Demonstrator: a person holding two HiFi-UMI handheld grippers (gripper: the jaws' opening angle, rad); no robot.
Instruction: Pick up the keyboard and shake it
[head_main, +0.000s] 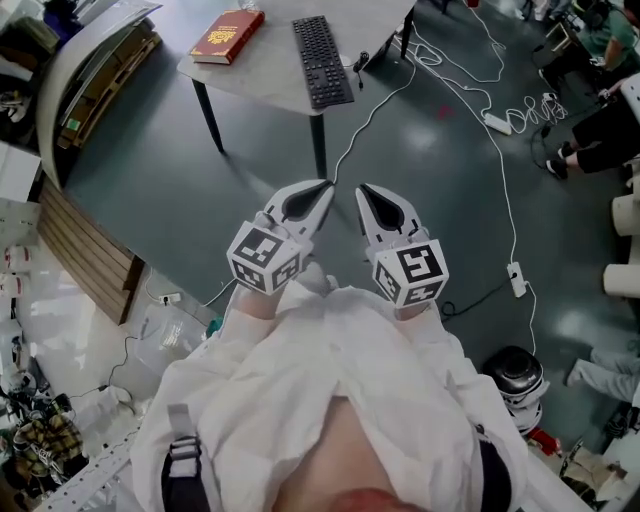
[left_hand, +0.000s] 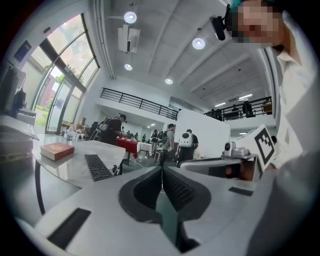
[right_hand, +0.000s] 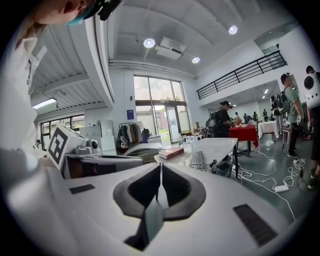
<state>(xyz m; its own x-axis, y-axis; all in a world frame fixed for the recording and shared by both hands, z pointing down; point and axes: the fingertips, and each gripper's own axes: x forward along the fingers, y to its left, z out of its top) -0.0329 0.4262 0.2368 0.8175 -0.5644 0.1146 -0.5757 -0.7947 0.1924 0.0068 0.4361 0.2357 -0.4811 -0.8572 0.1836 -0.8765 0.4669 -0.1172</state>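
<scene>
A black keyboard (head_main: 322, 60) lies on a grey table (head_main: 270, 70) at the top of the head view, well ahead of both grippers. It also shows in the left gripper view as the keyboard (left_hand: 97, 167) and in the right gripper view as the keyboard (right_hand: 197, 160). My left gripper (head_main: 327, 185) and right gripper (head_main: 362, 188) hang side by side over the floor, short of the table. Both have their jaws shut with nothing between them.
A red book (head_main: 227, 36) lies on the table left of the keyboard. A white cable (head_main: 500, 150) with a power strip (head_main: 497, 123) runs across the dark floor to the right. Wooden shelving (head_main: 85, 250) stands at the left. People (left_hand: 175, 142) stand in the far hall.
</scene>
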